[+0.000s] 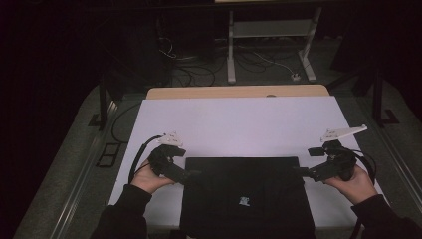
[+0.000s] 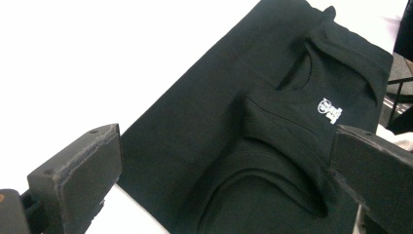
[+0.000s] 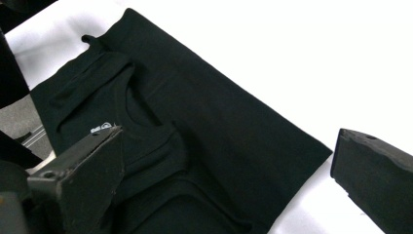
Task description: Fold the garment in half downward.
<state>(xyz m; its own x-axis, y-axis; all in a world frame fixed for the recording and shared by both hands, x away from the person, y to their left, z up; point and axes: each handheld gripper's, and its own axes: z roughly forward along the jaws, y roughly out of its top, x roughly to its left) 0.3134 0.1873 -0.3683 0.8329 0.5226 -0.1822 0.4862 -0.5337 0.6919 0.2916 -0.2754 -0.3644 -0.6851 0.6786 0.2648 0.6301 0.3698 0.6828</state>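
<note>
High view first: a black T-shirt (image 1: 246, 199) lies folded into a neat rectangle on the white table cover (image 1: 239, 124), at the near edge of the table, right in front of the person, its near end reaching the table's edge. The left gripper (image 1: 191, 175) comes in at the shirt's far left corner, held in the person's left hand (image 1: 149, 179), and the right gripper (image 1: 302, 172) sits at the far right corner, held in the right hand (image 1: 356, 184); the two are well apart, one at each side of the cloth, both pointing inward toward it. Over to the left gripper view: the jaws stand wide apart, nothing between the pads, and past them the T-shirt (image 2: 272, 131) spreads across the white cover (image 2: 97, 58), with the neckline folds and a small white printed logo (image 2: 330, 110) plainly showing. The left pad hangs above the shirt's edge where black cloth meets white; whether it touches the cloth, I cannot tell. Now the right gripper view: same story mirrored, jaws spread wide and empty, the T-shirt (image 3: 195, 141) running diagonally under them, the collar folds and the logo (image 3: 102, 128) just beside the left-hand jaw, the other jaw out over the bare white cover (image 3: 302, 58). Beyond the table, in the high view, a light-coloured stand (image 1: 271, 45) and loose cables (image 1: 199, 74) sit on the dark floor.
</note>
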